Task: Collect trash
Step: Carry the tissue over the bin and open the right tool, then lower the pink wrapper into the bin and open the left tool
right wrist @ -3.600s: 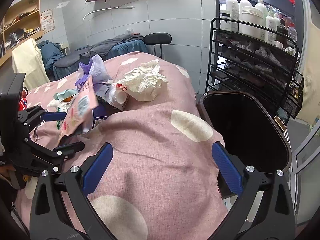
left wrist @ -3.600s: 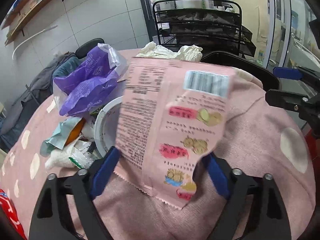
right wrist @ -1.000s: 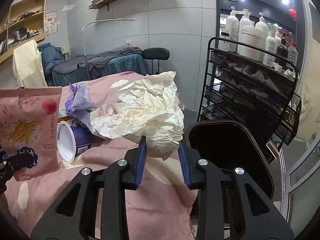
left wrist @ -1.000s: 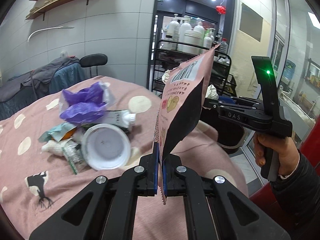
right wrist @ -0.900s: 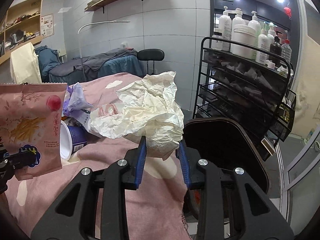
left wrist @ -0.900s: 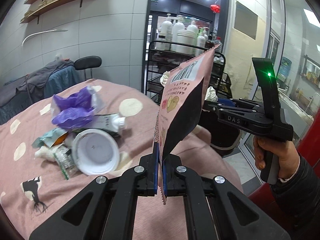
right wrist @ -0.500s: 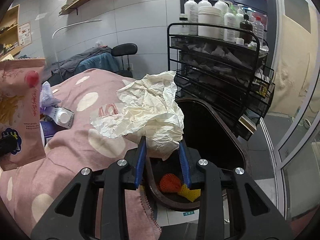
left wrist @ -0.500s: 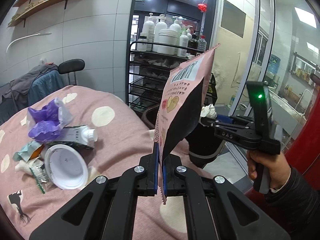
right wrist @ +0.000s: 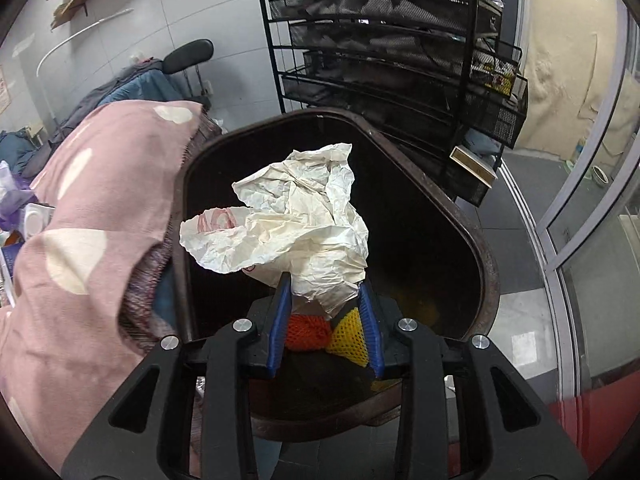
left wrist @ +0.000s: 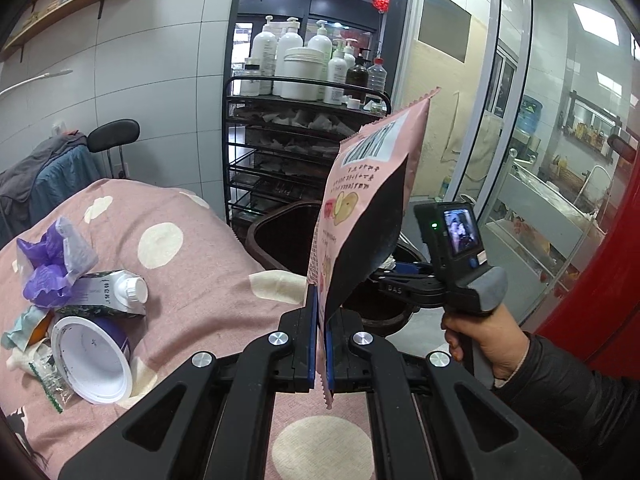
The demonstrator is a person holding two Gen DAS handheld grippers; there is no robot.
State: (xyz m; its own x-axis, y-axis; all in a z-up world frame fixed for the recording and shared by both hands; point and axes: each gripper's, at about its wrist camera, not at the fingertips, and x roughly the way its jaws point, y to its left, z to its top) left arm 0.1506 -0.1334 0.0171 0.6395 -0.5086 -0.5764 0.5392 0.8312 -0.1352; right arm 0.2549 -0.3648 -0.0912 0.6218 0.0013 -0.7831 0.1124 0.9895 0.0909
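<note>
Your right hand-held gripper [right wrist: 326, 300] is pinching the crumpled paper wad [right wrist: 288, 224] directly over the open trash bin [right wrist: 480, 248], so spread its fingers here and let the wad fall beside the orange and yellow netting at 6 o'clock. Your left hand-held gripper [left wrist: 320, 336], pressed flat on the pink snack bag [left wrist: 360, 216], needs carrying toward 1 o'clock until the bag clears the bed [left wrist: 208, 264] edge and hangs over the bin before you release.
</note>
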